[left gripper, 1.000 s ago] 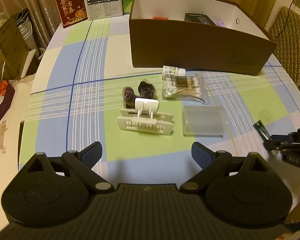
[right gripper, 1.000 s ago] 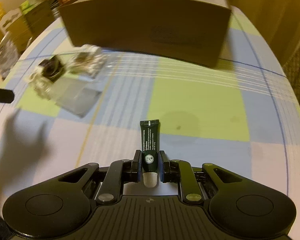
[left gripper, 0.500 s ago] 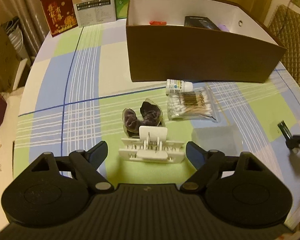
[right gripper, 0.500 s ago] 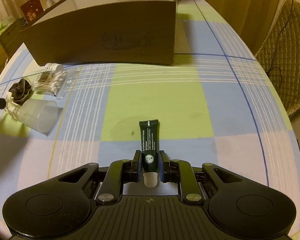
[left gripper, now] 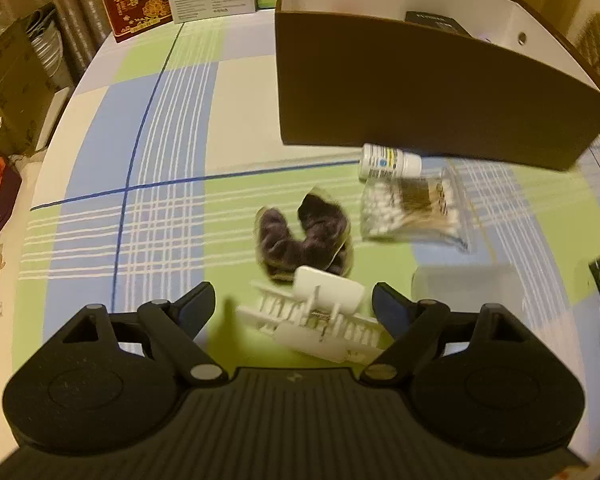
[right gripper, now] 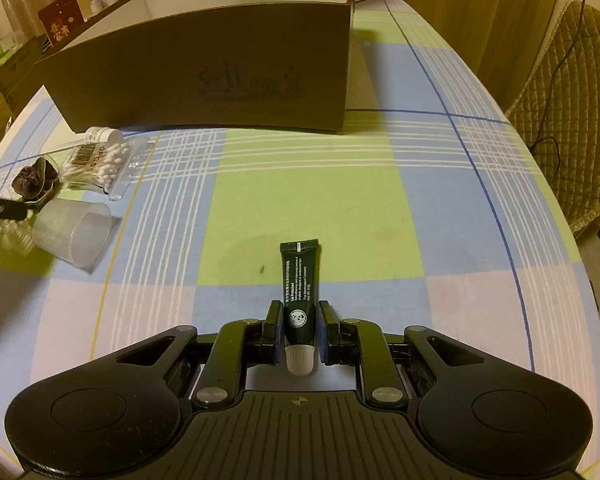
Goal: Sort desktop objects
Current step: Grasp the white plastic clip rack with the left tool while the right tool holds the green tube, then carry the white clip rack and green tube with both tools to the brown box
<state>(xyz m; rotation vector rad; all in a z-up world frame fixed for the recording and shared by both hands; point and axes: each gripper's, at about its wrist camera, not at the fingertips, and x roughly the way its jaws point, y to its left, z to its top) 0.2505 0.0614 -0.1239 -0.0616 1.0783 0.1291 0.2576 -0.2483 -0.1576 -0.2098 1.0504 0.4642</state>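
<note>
Green tube clamped — white clip flat on cloth

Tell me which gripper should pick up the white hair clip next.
Left. The left gripper is open with the hair clip between its fingers, while the right gripper is shut on a dark tube.

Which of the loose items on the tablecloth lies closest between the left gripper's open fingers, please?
The white hair clip: it alone lies between the left gripper fingers; the dark scrunchie, cotton swab bag and white bottle lie farther off.

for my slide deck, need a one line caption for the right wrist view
Right tool shut on a dark green tube, held above the checked tablecloth, brown box ahead.
</note>
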